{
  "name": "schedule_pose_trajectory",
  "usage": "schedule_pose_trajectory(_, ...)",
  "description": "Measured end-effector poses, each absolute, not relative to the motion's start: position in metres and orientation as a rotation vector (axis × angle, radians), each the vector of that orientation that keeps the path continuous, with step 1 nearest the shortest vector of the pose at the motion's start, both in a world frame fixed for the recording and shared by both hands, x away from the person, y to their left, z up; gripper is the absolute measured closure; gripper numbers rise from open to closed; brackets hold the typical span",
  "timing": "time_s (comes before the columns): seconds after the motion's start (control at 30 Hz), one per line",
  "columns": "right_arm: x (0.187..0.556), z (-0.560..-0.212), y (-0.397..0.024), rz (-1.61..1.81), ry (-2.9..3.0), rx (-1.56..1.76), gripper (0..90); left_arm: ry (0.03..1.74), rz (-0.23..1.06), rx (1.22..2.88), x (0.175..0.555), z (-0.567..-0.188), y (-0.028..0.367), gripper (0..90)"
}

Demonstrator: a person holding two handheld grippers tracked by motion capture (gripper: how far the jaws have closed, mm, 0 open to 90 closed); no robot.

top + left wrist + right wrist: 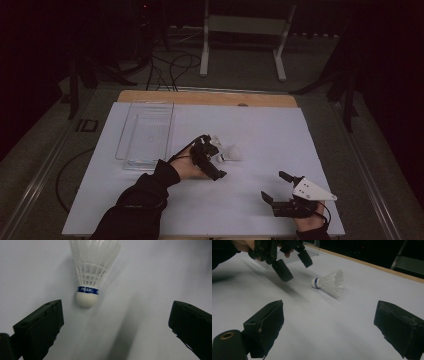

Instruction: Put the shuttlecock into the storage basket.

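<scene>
From above, the left gripper partly covers the shuttlecock, so little but its white skirt shows there. It lies on its side on the white table, cork toward that gripper, whose jaws stand wide and clear of it. The clear tray further left looks empty. The right gripper hangs wide too, well apart
</scene>
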State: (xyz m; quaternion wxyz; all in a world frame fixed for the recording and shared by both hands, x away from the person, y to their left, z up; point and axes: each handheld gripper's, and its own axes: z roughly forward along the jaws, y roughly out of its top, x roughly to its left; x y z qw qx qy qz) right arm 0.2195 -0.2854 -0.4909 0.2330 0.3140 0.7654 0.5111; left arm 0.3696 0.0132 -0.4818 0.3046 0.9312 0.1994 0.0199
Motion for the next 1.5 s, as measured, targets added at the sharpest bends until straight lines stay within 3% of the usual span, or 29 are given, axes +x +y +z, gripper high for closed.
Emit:
schedule_pose_trajectory(0.27,0.220,-0.492,-0.285,1.408,2.106,0.864,9.2,0.538,0.072,2.492,0.380,-0.488,0.011,4.3)
schedule_pose_trajectory(0.53,0.220,-0.492,-0.285,1.403,2.110,0.860,9.1,0.544,0.097,2.512,0.385,-0.489,0.007,17.7)
schedule_pose_trajectory(0.87,0.220,-0.492,-0.285,1.408,2.113,0.863,9.1,0.498,0.124,2.544,0.388,-0.493,-0.001,42.8)
schedule_pose_trajectory(1.5,0.220,-0.492,-0.285,1.413,2.119,0.868,9.2,0.508,0.145,2.596,0.398,-0.497,-0.011,53.2)
